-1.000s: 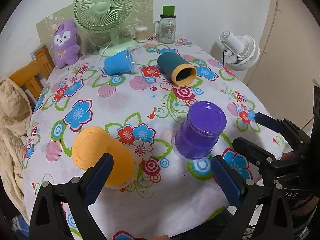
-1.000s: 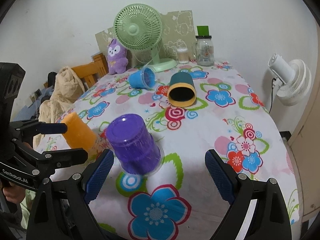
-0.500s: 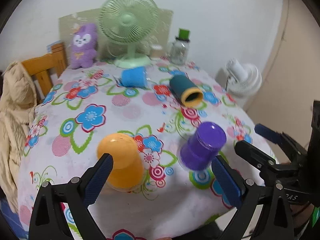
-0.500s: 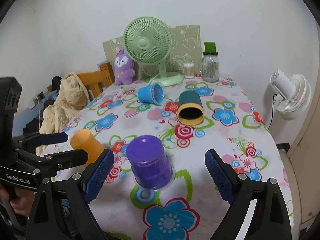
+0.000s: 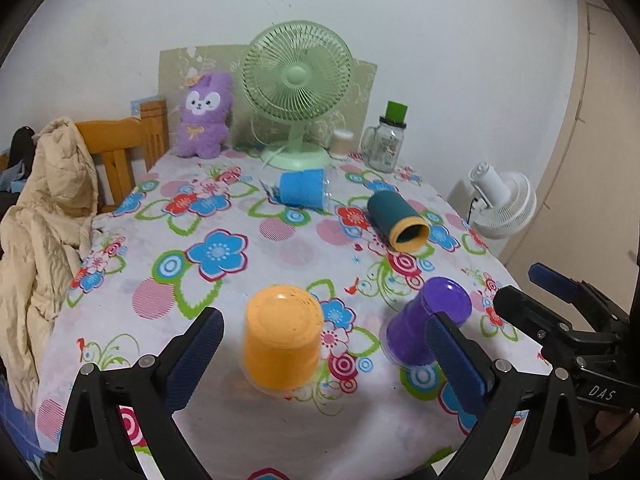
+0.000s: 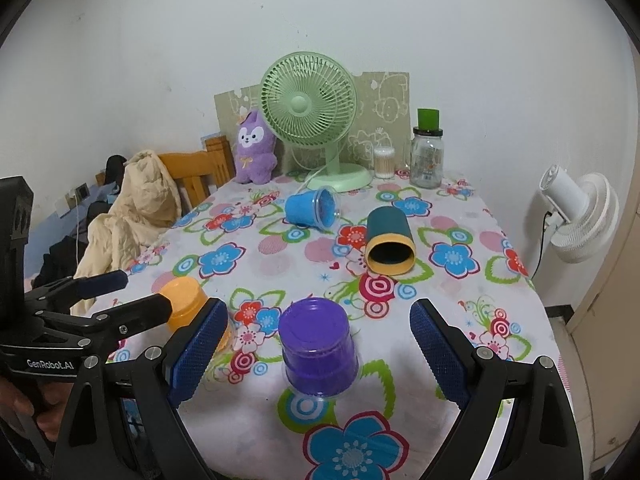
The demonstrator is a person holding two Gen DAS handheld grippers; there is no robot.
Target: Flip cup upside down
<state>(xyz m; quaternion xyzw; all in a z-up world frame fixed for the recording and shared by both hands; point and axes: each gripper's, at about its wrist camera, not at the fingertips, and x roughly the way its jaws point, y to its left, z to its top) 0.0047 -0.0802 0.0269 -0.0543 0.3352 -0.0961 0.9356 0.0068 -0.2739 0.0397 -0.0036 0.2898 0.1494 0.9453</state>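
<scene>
Four cups on the floral worktop (image 5: 208, 248) in the left wrist view; orange cup (image 5: 282, 342) standing mouth-down near the front edge, framed between the spread fingers of the left hand-held gripper (image 5: 324, 354), untouched, jaws released and holding nothing; purple cup (image 5: 428, 330) also mouth-down just to its right, partly behind the right-side finger; blue cup (image 5: 302, 190) and teal cup (image 5: 396, 220) lying on their sides farther back, well apart from the front pair; green fan (image 5: 298, 92), purple plush (image 5: 206, 116) and glass jar (image 5: 386, 146) along the far wall; beige jacket (image 5: 44, 216) draped over a wooden chair (image 5: 120, 148) at left; right hand-held gripper (image 5: 556, 304) seen from the side at right edge, fingers parted.

Right wrist view: right hand-held gripper (image 6: 318, 356) released, empty, fingers wide to either side of the inverted purple cup (image 6: 318, 354), not touching; orange cup (image 6: 186, 306) to its left, partly hidden behind the left hand-held gripper (image 6: 134, 296), whose jaws look apart; teal cup (image 6: 390, 244) on its side, mouth toward camera; blue cup (image 6: 312, 210) on its side behind it; white fan (image 6: 580, 216) off the worktop (image 6: 460, 308) at right.
</scene>
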